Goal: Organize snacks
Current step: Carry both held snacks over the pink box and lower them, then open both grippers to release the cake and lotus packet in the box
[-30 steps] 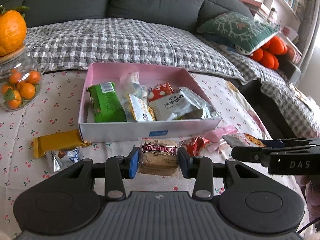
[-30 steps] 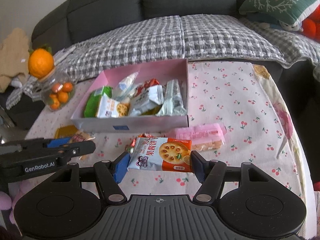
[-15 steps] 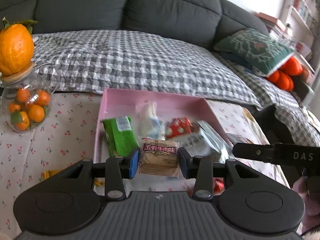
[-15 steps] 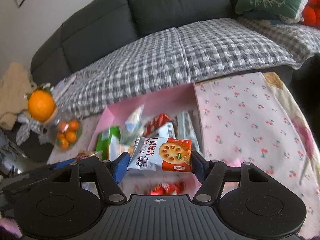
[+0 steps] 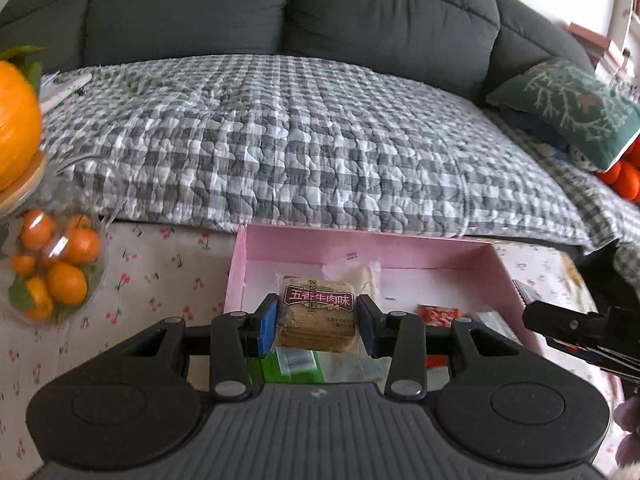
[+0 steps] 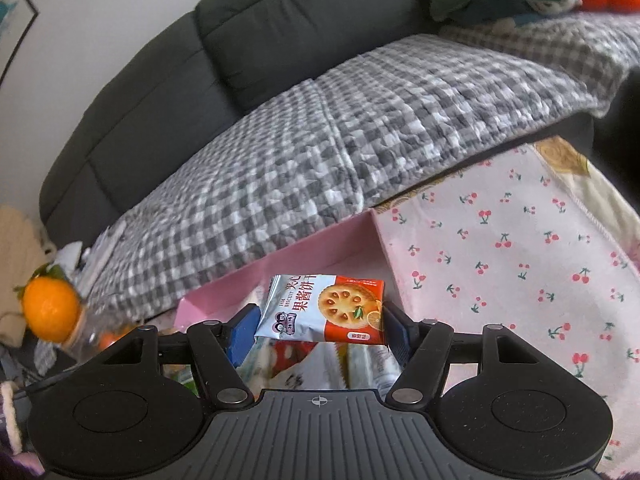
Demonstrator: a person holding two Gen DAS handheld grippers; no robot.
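Over the pink box (image 5: 400,252), each hand-held gripper pinches a snack: brown biscuit pack (image 5: 318,316), orange-and-silver jam-biscuit pack (image 6: 324,308).

Dark grey sofa (image 5: 288,4) with grey-white checked quilt (image 5: 304,136), green patterned cushion (image 5: 568,108) at right, cherry-print tablecloth (image 6: 512,256), glass jar of small oranges (image 5: 52,268) topped by big orange (image 5: 16,120) at left.

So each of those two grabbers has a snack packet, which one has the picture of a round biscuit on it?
The packet in the right gripper: the jam biscuit packet, silver and orange-red with a round biscuit pictured. The left gripper holds a clear-wrapped brown cracker packet with a dark maroon label, no picture.
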